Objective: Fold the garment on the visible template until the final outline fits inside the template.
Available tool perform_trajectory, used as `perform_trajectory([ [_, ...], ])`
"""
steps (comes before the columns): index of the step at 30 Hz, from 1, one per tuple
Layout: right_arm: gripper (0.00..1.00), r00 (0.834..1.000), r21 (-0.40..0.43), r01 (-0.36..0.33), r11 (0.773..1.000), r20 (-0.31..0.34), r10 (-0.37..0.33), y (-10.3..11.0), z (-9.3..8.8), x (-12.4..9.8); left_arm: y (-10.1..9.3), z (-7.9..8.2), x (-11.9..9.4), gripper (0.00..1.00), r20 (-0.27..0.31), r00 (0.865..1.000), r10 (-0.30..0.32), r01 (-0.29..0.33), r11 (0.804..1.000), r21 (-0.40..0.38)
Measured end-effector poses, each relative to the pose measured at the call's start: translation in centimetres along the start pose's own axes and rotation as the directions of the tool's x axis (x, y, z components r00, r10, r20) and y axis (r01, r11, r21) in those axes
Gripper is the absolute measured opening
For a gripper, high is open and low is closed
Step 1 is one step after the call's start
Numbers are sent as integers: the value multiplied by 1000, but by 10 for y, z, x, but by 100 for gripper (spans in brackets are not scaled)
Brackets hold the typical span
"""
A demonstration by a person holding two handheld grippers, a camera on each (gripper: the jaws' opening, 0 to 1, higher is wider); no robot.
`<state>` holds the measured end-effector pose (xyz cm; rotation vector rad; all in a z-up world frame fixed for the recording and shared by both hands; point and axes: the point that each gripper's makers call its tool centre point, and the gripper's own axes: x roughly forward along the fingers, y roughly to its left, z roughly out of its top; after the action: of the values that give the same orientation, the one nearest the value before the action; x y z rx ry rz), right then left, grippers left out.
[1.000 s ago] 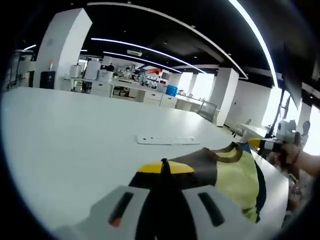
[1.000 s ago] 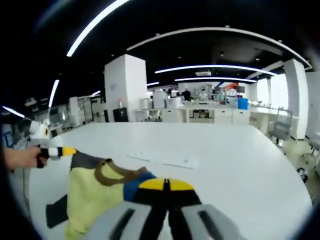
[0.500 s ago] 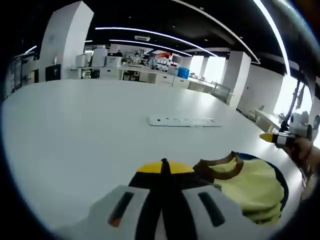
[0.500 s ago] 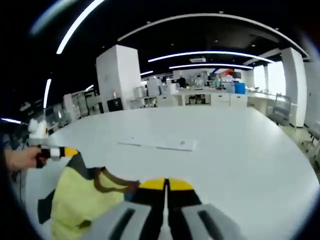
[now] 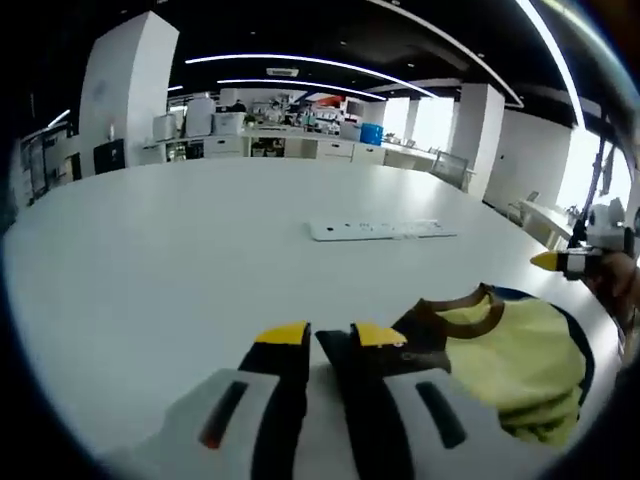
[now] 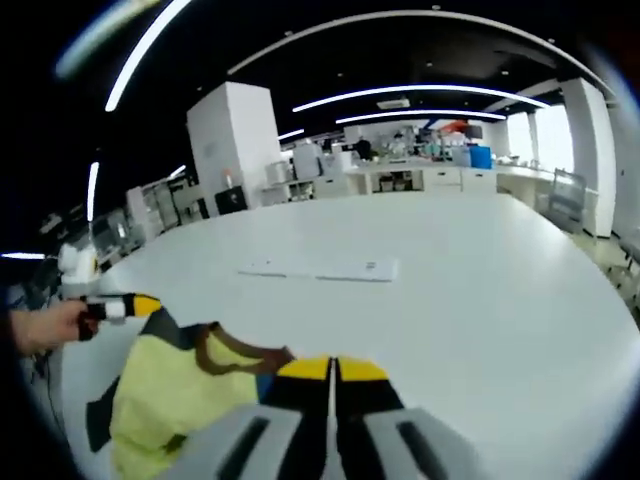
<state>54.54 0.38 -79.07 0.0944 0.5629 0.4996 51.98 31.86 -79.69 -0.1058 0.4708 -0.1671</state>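
Released now, my left claw [image 5: 331,335] shows a gap between its tips where half a second ago they were pinched; the yellow garment [image 5: 505,355] with brown collar lies just right of it near the white tabletop [image 5: 150,260] edge, broad bare surface ahead. Clenched, my right claw [image 6: 331,369] pinches the garment [image 6: 175,395] at its collar, my other claw [image 6: 128,305] at its far corner.

Open-plan lab or office: long ceiling light strips [image 6: 420,90] at 12 o'clock, white pillar [image 5: 115,95] at 10 o'clock, equipment-laden benches [image 5: 300,148] behind big white table [image 5: 150,260].
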Motion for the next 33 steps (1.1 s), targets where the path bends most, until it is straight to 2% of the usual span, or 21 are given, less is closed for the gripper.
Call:
perform_trajectory([
  [5, 23, 1000, -29, -7, 1000, -10, 7, 8, 0, -9, 2, 3, -12, 29, 22, 1000, -21, 21, 1000, -7],
  [10, 36, 998, -60, -20, 998, -58, 16, 21, -10, -23, 1, -2, -34, 42, 19, 999, -26, 26, 1000, 12],
  [12, 40, 998, -66, -20, 998, -66, 15, 18, -12, -25, 0, -4, -42, 47, 23, 999, -32, 32, 999, 23],
  [13, 42, 997, -69, -21, 997, -77, 16, 22, -15, -32, 0, -6, -47, 48, 18, 999, -35, 34, 999, 30],
  [15, 44, 996, -70, -20, 997, -83, 15, 22, -17, -36, 3, -10, -50, 50, 11, 999, -43, 42, 999, 34],
  [21, 49, 994, -64, -27, 998, -111, 20, 30, -26, -55, -5, -25, -74, 53, -26, 995, -92, 93, 993, 68],
  [29, 51, 991, -8, -26, 1000, -133, 24, 39, -44, -80, -10, -32, -98, 55, -30, 993, -112, 114, 991, 67],
  [33, 51, 989, 7, -3, 1000, -147, 4, 40, -57, -89, -21, -37, -111, 55, -26, 992, -126, 128, 989, 72],
])
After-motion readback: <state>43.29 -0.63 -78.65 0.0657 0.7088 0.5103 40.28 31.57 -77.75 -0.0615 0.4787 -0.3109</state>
